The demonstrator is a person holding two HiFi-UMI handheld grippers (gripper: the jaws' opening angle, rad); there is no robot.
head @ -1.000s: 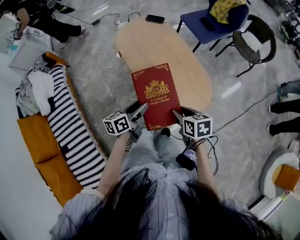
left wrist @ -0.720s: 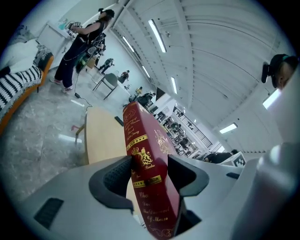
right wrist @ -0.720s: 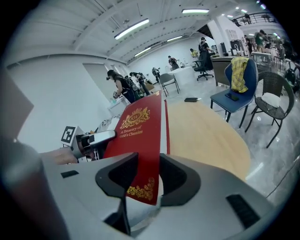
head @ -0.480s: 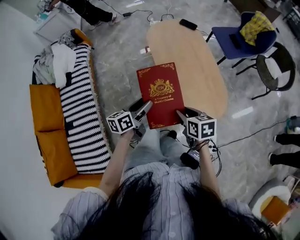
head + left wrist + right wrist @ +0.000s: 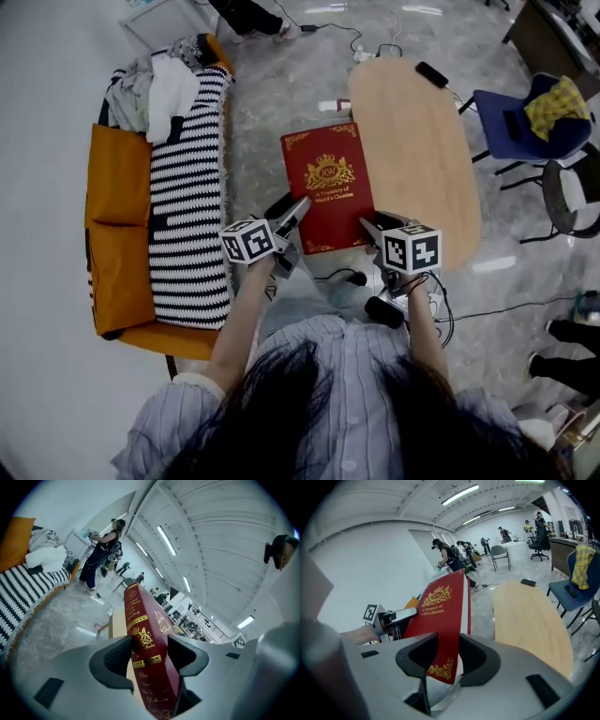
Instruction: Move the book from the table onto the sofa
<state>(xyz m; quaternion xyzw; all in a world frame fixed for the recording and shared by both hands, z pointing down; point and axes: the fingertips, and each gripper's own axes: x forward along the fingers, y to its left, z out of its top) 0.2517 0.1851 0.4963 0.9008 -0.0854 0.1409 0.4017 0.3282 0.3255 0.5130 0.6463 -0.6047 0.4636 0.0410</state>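
Book (image 5: 327, 187), red with a gold crest and gold lettering, is held flat in the air, clear of the worktop (image 5: 422, 159), and is gripped along its near edge by both tongs. Left tongs (image 5: 149, 652) are clamped on the spine at the near left corner. Right tongs (image 5: 449, 656) are clamped on the near right corner, with the cover pinched between the pads.

In the head view the book is seen over the strip of floor between the worktop and the sofa (image 5: 117, 178), its right edge overlapping the worktop's rim. The seat of the orange sofa is covered by a black-and-white striped blanket (image 5: 187, 187), and a heap of clothes (image 5: 155, 84) is piled at its far end. A dark phone (image 5: 432, 74) is seen on the far end of the worktop, and a yellow cloth (image 5: 553, 101) is draped on a blue chair (image 5: 511, 131) beside it.
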